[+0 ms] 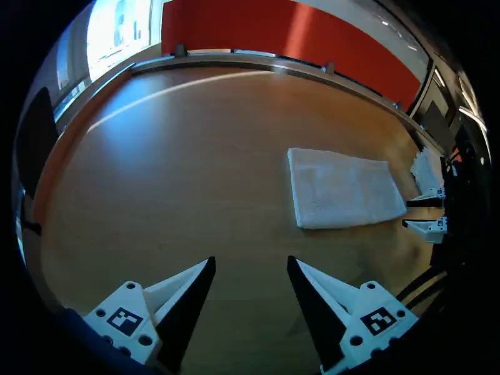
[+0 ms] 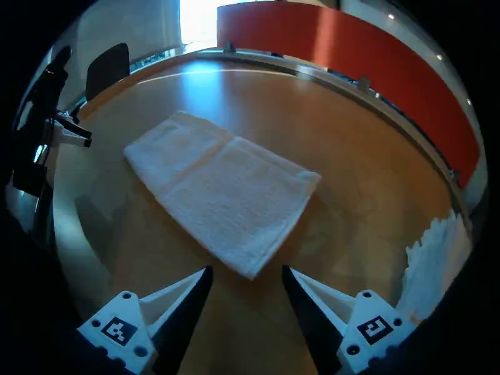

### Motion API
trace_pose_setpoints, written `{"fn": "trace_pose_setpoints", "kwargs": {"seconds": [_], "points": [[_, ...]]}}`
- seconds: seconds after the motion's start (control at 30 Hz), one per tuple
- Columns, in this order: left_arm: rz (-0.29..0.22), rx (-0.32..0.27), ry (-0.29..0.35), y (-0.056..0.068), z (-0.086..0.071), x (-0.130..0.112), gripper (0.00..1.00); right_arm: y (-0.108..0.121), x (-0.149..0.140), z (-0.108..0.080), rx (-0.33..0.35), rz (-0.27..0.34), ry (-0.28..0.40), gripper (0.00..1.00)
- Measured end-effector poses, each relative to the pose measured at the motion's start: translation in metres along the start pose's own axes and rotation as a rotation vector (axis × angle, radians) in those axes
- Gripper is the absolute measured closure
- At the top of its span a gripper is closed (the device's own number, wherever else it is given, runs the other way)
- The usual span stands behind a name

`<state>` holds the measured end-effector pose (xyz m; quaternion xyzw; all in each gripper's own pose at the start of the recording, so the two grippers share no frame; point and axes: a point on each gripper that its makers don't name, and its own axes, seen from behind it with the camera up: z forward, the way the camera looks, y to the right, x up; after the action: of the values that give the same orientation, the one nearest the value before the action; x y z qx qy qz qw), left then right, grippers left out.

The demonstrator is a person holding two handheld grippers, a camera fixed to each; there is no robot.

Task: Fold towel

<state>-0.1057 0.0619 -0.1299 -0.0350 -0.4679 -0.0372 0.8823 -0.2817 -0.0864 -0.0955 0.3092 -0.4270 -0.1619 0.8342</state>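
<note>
A white towel lies flat on the wooden table, folded into a rectangle. In the right gripper view the same towel lies just beyond my right gripper, whose fingers stand open with nothing between them. My left gripper is open over bare wood, well left of the towel. At the right edge of the left gripper view the right gripper shows beside the towel's short edge. The left gripper shows at the far left of the right gripper view.
A stack of white cloths sits at the table's right side, also seen as the cloth stack. A metal rail runs along the far table edge before an orange wall. A dark chair stands beyond the table.
</note>
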Motion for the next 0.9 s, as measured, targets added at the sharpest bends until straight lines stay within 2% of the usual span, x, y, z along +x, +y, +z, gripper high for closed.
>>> {"fn": "trace_pose_setpoints", "kwargs": {"seconds": [0.4, 0.6, 0.73, 0.8, 0.9], "points": [[-0.007, -0.001, -0.005, 0.0011, -0.0019, -0.0046, 0.16, -0.0018, -0.003, 0.0019, 0.05, -0.015, -0.031, 0.52], [-0.007, 0.0, -0.007, 0.0007, -0.0017, -0.0058, 0.16, -0.0035, -0.0029, 0.0013, 0.067, -0.017, -0.041, 0.77], [-0.009, -0.001, -0.006, 0.0006, -0.0021, -0.0058, 0.16, -0.0052, -0.0012, 0.0007, 0.076, -0.014, -0.035, 0.89], [-0.009, -0.001, -0.007, 0.0004, -0.0022, -0.0059, 0.16, -0.0054, -0.0003, 0.0004, 0.076, -0.014, -0.031, 0.94], [-0.007, 0.001, -0.008, -0.0001, -0.0021, -0.0061, 0.16, -0.0051, 0.001, 0.0, 0.072, -0.019, -0.028, 0.95]]}}
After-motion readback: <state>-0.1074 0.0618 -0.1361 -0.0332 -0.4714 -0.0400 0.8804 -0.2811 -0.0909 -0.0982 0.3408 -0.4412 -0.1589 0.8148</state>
